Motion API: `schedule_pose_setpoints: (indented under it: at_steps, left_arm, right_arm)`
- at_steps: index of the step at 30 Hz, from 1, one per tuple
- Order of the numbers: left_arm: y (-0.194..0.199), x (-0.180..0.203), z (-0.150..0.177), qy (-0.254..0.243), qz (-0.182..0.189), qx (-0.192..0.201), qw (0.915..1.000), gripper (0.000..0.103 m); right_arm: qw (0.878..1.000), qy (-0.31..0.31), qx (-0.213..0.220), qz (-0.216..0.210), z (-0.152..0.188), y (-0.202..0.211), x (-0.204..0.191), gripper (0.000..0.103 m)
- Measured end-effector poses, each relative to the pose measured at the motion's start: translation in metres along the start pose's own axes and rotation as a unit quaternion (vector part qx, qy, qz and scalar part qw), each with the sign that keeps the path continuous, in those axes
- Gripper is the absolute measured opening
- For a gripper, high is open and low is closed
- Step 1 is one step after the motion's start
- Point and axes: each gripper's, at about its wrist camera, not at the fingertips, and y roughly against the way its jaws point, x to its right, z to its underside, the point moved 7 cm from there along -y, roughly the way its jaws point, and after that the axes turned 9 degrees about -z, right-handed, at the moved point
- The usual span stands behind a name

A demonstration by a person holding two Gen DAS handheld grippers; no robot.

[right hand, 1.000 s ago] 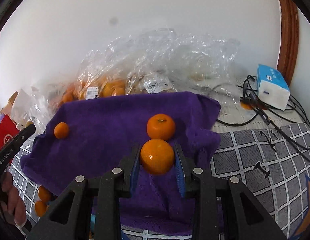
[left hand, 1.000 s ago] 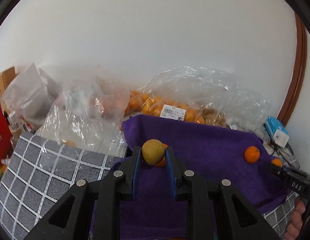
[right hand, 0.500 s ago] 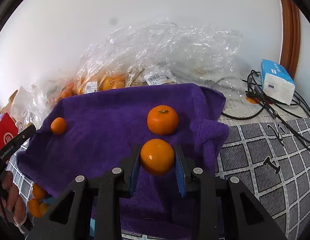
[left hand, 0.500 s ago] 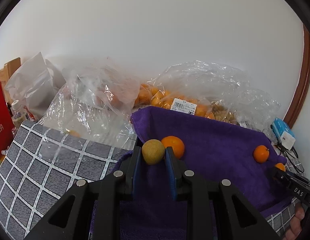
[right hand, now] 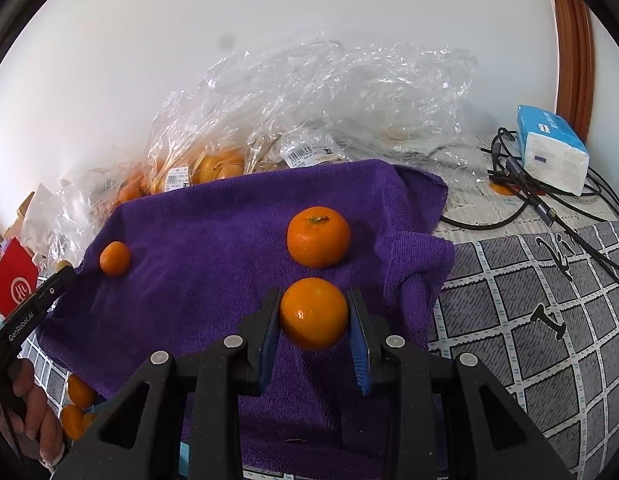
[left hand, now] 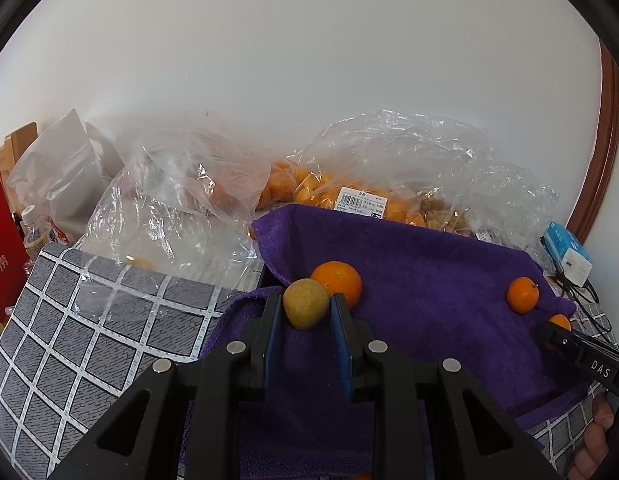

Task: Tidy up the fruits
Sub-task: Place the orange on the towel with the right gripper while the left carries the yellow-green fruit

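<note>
My left gripper (left hand: 305,312) is shut on a small yellow-brown round fruit (left hand: 306,308), held over the left edge of the purple towel (left hand: 429,280). An orange (left hand: 337,284) lies on the towel just behind it, and a smaller orange (left hand: 522,295) lies at the towel's right. My right gripper (right hand: 314,316) is shut on an orange (right hand: 314,314), held above the purple towel (right hand: 213,240). Another orange (right hand: 318,237) lies on the towel just beyond it, and a small orange (right hand: 115,258) lies at the towel's left.
Clear plastic bags of oranges (left hand: 349,196) and an emptier bag (left hand: 169,208) lie behind the towel by the wall. A tissue pack (right hand: 551,148) and cables (right hand: 549,208) sit at the right. Several oranges (right hand: 79,400) lie below the towel's left corner. A red box (left hand: 1,240) stands left.
Both views have shifted slightly as the grippers moved over the towel. The orange behind the left gripper's fruit now shows more fully to its right. Both grips are unchanged.
</note>
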Motion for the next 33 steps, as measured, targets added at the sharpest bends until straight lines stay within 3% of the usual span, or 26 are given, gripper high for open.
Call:
schedule_pose_setpoints:
  at_steps: [22, 33]
  left_arm:
    - [-0.009, 0.002, 0.005, -0.014, 0.000, -0.022, 0.9996, 0.023]
    - [-0.016, -0.003, 0.007, -0.015, -0.012, -0.038, 0.9991, 0.023]
  right_arm:
    - [1.000, 0.016, -0.016, 0.014, 0.007, -0.007, -0.002, 0.032]
    - [1.000, -0.007, 0.006, -0.017, 0.002, 0.004, -0.001, 0.049]
